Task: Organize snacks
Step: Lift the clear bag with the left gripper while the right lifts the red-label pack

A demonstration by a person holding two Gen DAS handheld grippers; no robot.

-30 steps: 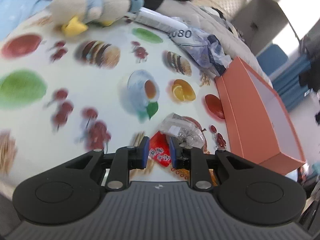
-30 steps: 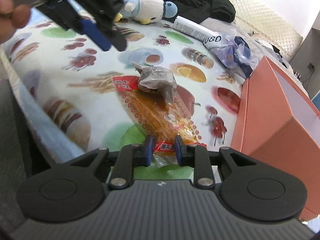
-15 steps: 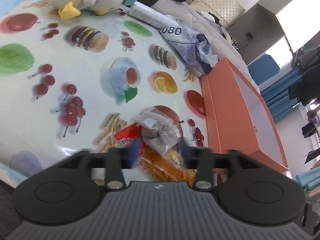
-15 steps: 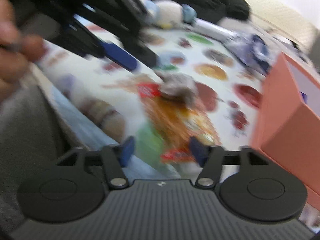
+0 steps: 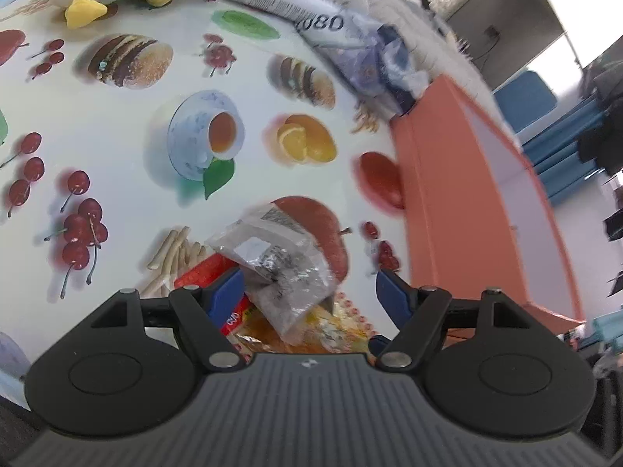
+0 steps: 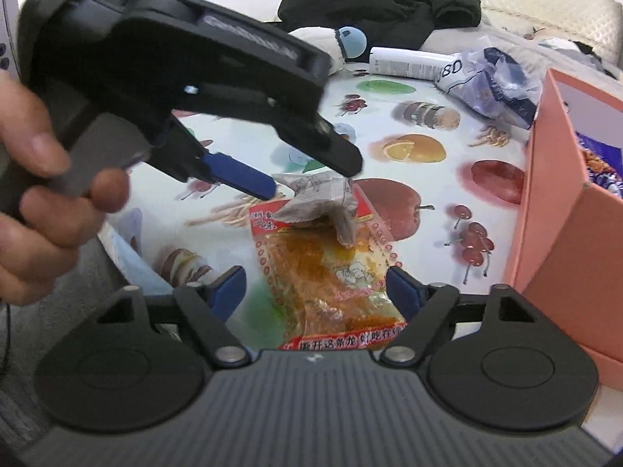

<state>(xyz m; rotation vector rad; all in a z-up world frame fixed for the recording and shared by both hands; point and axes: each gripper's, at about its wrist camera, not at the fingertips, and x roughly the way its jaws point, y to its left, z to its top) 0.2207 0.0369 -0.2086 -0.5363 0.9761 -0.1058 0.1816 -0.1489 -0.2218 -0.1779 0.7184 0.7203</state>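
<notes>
Both tongs stand wide open and hold nothing. Left gripper (image 5: pixel 309 286): its blue fingers straddle a small grey packet (image 5: pixel 278 262) from above, one pad at the packet's near-left corner, the other well clear on the right. Right gripper (image 6: pixel 316 286): its fingers flank the near end of an orange-and-red snack packet (image 6: pixel 329 272) that lies flat on the fruit-printed tablecloth (image 5: pixel 128 163). The grey packet rests on the far end of the orange one, so the two overlap. To the right stands an orange box (image 6: pixel 560 257), open at the top, with a purple wrapper (image 6: pixel 599 167) already showing inside.

Step in hand, by my judgement: lining up on the two loose packets, neither yet grasped. The next move calls for closing on one packet, most sensibly the upper grey one, lifting it free of the other, and carrying it right to the box. Thin, crinkly film may slip from a shallow pinch.
</notes>
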